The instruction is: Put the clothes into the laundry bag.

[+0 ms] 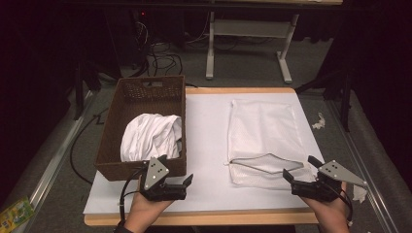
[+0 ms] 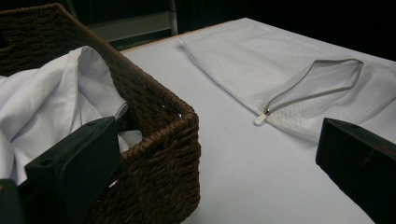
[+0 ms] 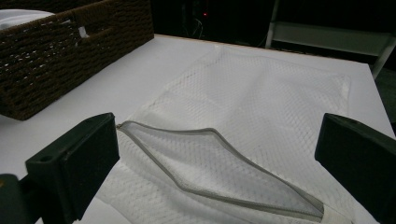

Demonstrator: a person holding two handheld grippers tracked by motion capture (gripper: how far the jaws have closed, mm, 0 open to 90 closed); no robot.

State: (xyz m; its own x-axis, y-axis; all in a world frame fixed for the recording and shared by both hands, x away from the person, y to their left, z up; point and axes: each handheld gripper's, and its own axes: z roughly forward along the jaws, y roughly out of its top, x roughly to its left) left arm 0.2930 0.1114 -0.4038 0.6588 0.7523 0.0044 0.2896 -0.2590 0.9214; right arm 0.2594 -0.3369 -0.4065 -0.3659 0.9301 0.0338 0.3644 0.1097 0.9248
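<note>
A brown wicker basket stands on the left of the white-covered table and holds a bundled white cloth. A white mesh laundry bag lies flat at the right, its zipper mouth gaping at the near end. My left gripper hovers open at the basket's near right corner with nothing between its jaws. My right gripper is open just right of the bag's mouth. The left gripper view shows the basket corner, the cloth and the zipper pull. In the right gripper view the bag's mouth lies between the jaws.
A white desk frame and loose cables are on the floor beyond the table. A crumpled scrap lies off the right edge, and a green packet on the floor at the near left. Bare white table shows between basket and bag.
</note>
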